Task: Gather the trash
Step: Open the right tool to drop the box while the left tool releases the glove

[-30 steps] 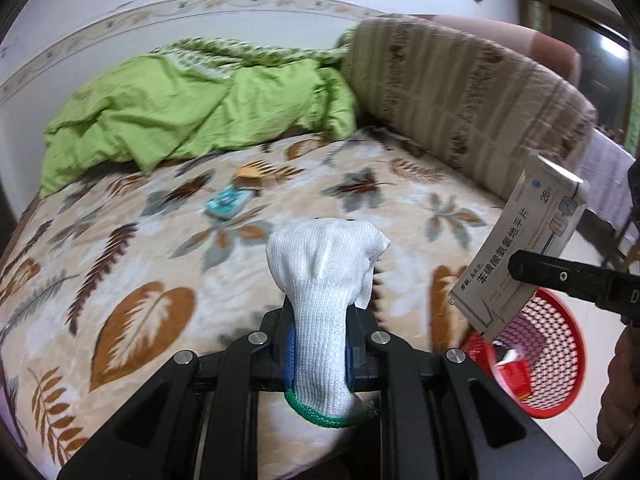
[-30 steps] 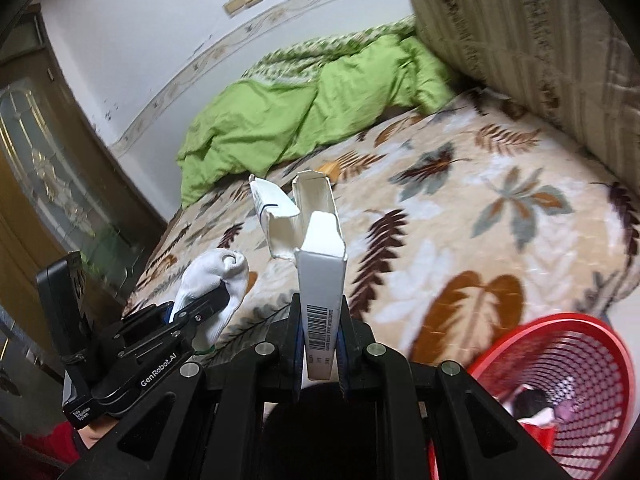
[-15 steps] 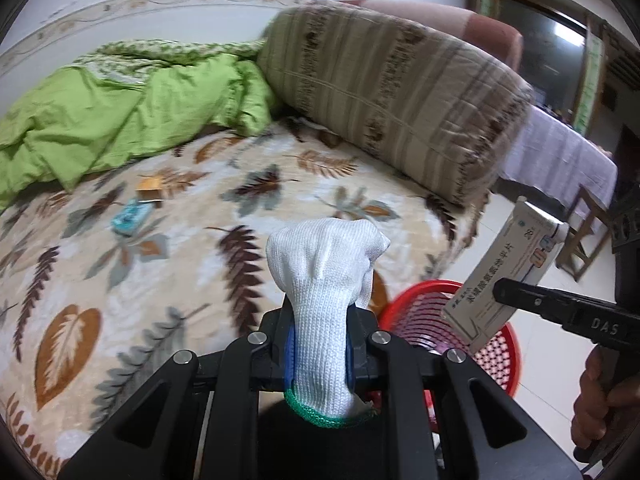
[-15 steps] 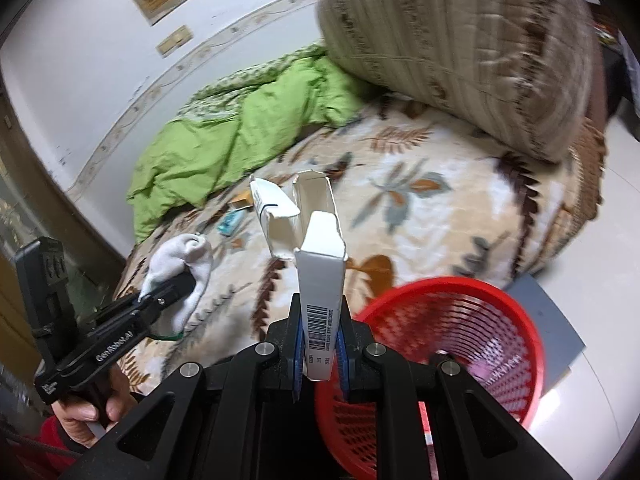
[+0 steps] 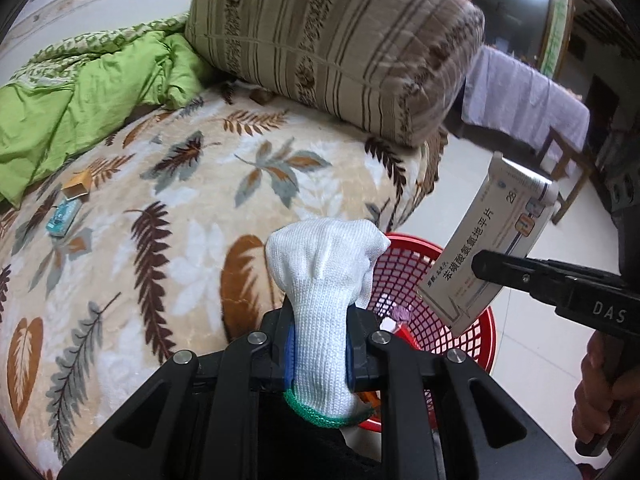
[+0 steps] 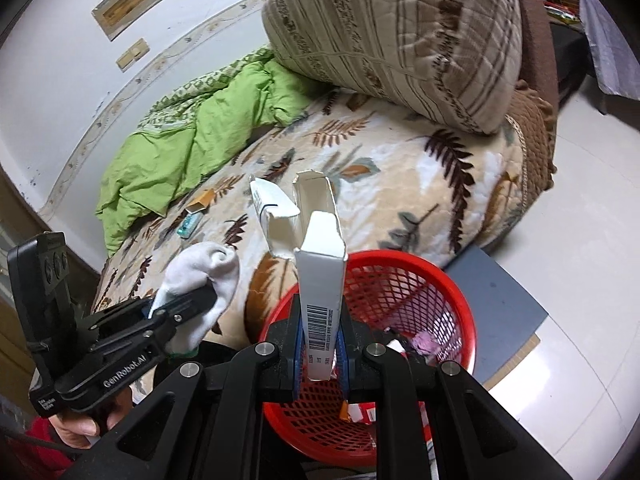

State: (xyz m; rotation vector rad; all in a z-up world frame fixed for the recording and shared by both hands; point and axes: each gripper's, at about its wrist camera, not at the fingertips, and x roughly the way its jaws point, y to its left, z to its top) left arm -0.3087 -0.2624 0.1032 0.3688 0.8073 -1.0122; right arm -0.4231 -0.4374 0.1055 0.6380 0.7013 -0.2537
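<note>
In the left wrist view, the left gripper (image 5: pixel 320 354) has its two fingers closed tight on a white knit glove (image 5: pixel 325 292), whose green cuff hangs below the pads and whose bunched top stands up past the fingertips; just beyond and to the right of the fingers sits the red mesh basket (image 5: pixel 486 344) on the floor beside the leaf-patterned bed (image 5: pixel 192 200); further right the right gripper (image 5: pixel 478 266) pinches a white medicine box (image 5: pixel 486 252) above the basket's rim; far left of the fingers, on the bed, lie a teal packet (image 5: pixel 64 218) and a small brown box (image 5: pixel 76 188).

In the right wrist view, the right gripper (image 6: pixel 320 350) is clamped on the medicine box (image 6: pixel 322 276), its torn flap open at the top; the basket (image 6: pixel 460 312) lies directly beyond and under the fingers, with scraps inside; to the left, the left gripper (image 6: pixel 208 294) grips the glove (image 6: pixel 204 272).
</note>
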